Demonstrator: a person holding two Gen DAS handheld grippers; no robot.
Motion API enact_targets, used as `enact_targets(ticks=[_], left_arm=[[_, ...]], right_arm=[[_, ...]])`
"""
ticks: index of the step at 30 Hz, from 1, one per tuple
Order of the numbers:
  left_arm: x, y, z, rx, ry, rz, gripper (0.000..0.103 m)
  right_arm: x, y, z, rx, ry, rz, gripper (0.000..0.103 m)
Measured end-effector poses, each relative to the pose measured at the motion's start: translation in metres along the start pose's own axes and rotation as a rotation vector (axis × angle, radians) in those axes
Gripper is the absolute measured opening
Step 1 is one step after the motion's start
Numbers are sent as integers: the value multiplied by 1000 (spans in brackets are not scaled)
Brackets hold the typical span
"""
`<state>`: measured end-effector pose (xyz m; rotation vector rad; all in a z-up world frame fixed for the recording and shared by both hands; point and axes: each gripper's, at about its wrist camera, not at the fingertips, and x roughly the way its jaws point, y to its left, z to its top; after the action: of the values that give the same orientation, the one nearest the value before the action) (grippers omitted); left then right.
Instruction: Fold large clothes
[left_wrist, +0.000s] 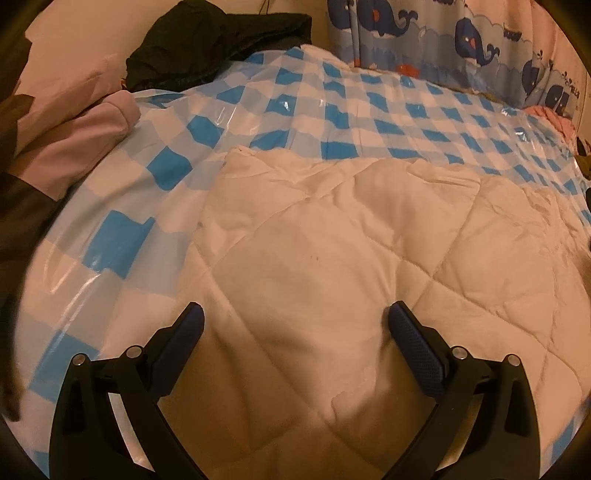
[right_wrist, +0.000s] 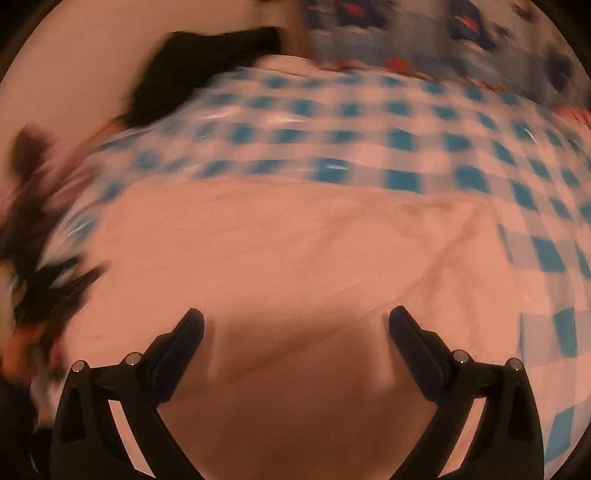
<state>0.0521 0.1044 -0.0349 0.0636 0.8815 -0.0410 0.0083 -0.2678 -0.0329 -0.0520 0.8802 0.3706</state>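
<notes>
Quilted cream-white padded fabric (left_wrist: 332, 258), stitched in large diamonds and seemingly already doubled over, lies on a bed under a glossy blue-and-white checked plastic sheet (left_wrist: 369, 110). Its long axis runs left to right across both views, with a straight far edge and a puckered corner at far left in the left wrist view. The quilted piece sits directly ahead of and beneath both tools. The left hand-held gripper (left_wrist: 295, 325) hovers just over the near part, fingers spread wide and holding nothing. The right hand-held gripper (right_wrist: 295, 328) is likewise spread wide and empty above the same pale fabric. Neither looks clearly nearer; the left one faces the left end, the right one the right end, where the checked sheet shows beside the fabric.

Farther out, a black crumpled garment (left_wrist: 221, 40) lies at the bed's far left, a pale pink folded cloth (left_wrist: 81, 140) at the left edge, and a blue whale-print curtain (left_wrist: 461, 40) hangs behind.

The right wrist view is heavily smeared, so stitching and edges there are hard to read, and dark shapes at its left cannot be identified. The fabric's near edge is cut off in both views.
</notes>
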Motion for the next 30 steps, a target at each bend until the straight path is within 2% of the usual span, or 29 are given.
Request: enact_targets(ticks=[3,4,5,6,8,9,11,15,17,19,20,22,24,25,26,27,30], left_arm=[[-13,11,-4,-71,55,-63,96],[-18,18,-8,-113,83,-109,96],[-24,24,-12,-155,102,-155,96],[-30,30,-17,-197,115,-198,96],[-43,44,-30,-286,129,-293,96],[-50,53,-39,-338,129,-361,96],[-61,60,-57,-390,123,-444,96],[-81,64,-93,-421,103,-579,96],[-82,62,-111,-439,122,-644,96],[-78,59,-121,-460,149,-675,96],[-75,58,-123,-467,163,-692,96],[-75,52,-123,-469,166,-709,96],[-72,43,-121,-468,165,-736,96],[-71,37,-121,-468,172,-762,96],[-70,33,-119,-464,177,-781,96],[-69,27,-118,-455,182,-796,96],[-63,5,-116,-418,206,-795,96]], right_arm=[[-9,58,-29,-225,-2,3,96],[-6,73,-37,-294,-2,-19,96],[0,90,-46,-375,-3,-79,96],[3,97,-50,-408,-11,-117,96],[14,100,-48,-423,-7,-162,96],[15,98,-46,-404,-3,-157,96],[16,93,-40,-368,-11,-141,96],[16,75,-35,-247,-16,-71,96],[6,79,-40,-249,-54,-62,96],[-15,102,-44,-333,-126,-25,96],[-23,122,-49,-418,-164,-15,96],[-18,150,-57,-537,-164,-62,96],[8,176,-67,-667,-119,-164,96],[19,182,-70,-693,-100,-206,96],[28,184,-70,-700,-84,-228,96],[36,180,-64,-655,-81,-225,96],[29,151,-37,-420,-99,-117,96]])
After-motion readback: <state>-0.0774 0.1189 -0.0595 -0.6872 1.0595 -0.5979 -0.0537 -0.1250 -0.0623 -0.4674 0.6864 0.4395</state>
